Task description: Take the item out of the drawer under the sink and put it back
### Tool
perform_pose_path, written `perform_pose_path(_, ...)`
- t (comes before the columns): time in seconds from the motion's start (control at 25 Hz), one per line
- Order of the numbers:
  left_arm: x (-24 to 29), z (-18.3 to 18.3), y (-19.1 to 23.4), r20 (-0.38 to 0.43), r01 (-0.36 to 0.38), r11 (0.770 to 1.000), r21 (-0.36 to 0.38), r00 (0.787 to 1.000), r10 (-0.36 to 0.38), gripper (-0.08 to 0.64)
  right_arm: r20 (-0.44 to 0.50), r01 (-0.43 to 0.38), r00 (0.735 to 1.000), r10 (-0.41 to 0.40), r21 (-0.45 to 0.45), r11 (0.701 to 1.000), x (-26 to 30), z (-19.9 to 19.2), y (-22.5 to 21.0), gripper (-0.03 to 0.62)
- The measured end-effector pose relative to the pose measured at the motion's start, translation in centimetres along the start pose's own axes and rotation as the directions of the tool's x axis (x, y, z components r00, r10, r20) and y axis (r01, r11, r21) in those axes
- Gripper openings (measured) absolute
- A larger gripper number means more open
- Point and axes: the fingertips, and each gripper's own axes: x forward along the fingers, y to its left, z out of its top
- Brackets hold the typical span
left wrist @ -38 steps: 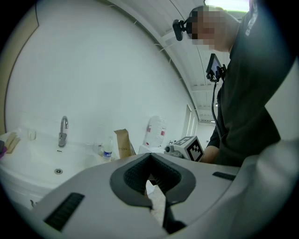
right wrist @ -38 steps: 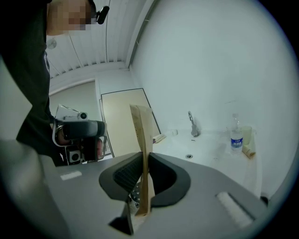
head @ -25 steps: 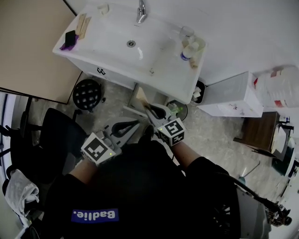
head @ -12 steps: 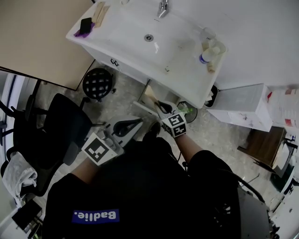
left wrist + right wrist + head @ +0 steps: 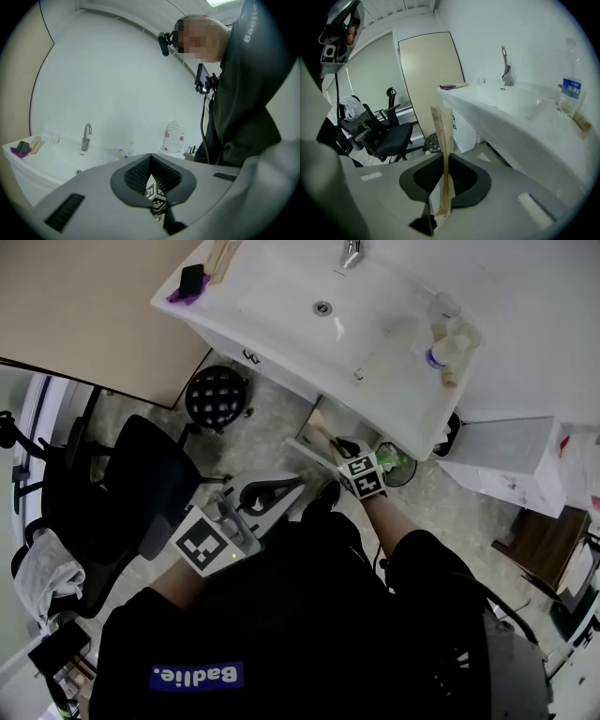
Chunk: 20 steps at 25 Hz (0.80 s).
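The right gripper [image 5: 345,447], jaws clamped on a thin tan strip [image 5: 440,136], hangs by the open drawer [image 5: 305,444] mid-frame (left gripper [image 5: 272,491] closed, empty), so I'd say returning it needs lowering, then release.

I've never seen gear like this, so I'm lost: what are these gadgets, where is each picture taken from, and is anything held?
No robot here: a person holds a hand-operated claw in each hand. One picture looks down from a head camera; the other two come from cameras riding on each claw. Below is a white sink with a tap, a bottle on its rim, and an open drawer under it. The right claw pinches a thin tan strip; the left claw is shut, empty.
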Motion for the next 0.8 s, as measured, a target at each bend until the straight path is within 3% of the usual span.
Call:
perform_pose_path(0.28, -0.7, -0.8, 1.0, -0.027, -0.046, 0.999, -0.012, 0.999, 0.046, 0.006, -0.143, -0.004, 0.990, -0.001, -0.037, 0.999, 3.9, -4.2, -2.0, 0.044)
perform_pose_path(0.56, -1.3, -1.3, 2.8, -0.041, -0.105, 0.994, -0.026, 0.994, 0.103, 0.006, -0.274, -0.016, 0.962, -0.013, -0.103, 0.995, 6.9, -7.9, -4.7, 0.044)
perform_pose_path(0.8, -1.0, -2.1, 3.7, -0.056, -0.120, 0.992, -0.046, 0.991, 0.118, 0.006, -0.356, -0.007, 0.934, -0.027, -0.093, 0.996, 9.2, -10.9, -6.4, 0.044)
